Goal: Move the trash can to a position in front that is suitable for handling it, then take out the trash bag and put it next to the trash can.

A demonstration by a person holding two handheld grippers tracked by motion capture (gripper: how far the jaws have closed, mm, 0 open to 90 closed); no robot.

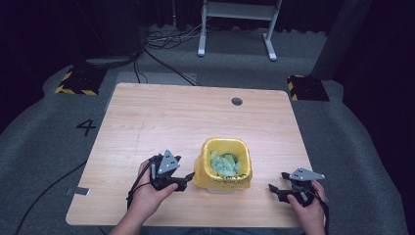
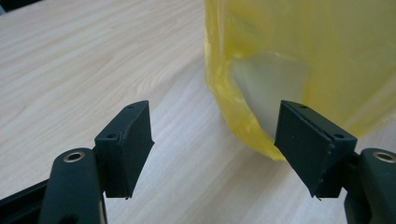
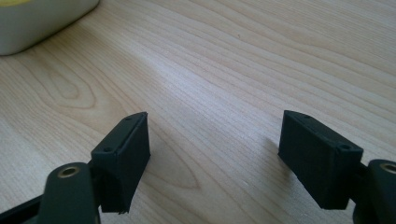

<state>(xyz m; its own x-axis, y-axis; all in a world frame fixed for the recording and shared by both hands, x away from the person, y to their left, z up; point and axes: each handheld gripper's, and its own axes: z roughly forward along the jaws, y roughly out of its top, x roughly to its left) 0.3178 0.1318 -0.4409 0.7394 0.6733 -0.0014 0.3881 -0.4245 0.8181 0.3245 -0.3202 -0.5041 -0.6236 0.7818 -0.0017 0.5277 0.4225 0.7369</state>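
A small bin (image 1: pixel 226 166) lined with a yellow bag (image 1: pixel 247 169) stands on the near half of the wooden table (image 1: pixel 161 117), between the person's two hands, with pale green scraps (image 1: pixel 224 164) lying inside it. The bag's edge is folded out over the rim and hangs loosely down the sides. In the left gripper view the yellow film (image 2: pixel 299 56) is close ahead, with the pale bin wall showing through it.

The left gripper (image 1: pixel 187 177) sits just beside the bin's left flank, its jaws spread wide with nothing between them; the bag lies just beyond the tips. The right gripper (image 1: pixel 272 188) rests on the table a little apart from the bin, jaws equally wide over bare wood (a corner of the pale bin base (image 3: pixel 42 21) peeks in at the top of its view).

My guess is that the bag is about to be taken hold of. The left jaws would need to push slightly forward and pinch a fold of film, without shoving the light bin sideways.
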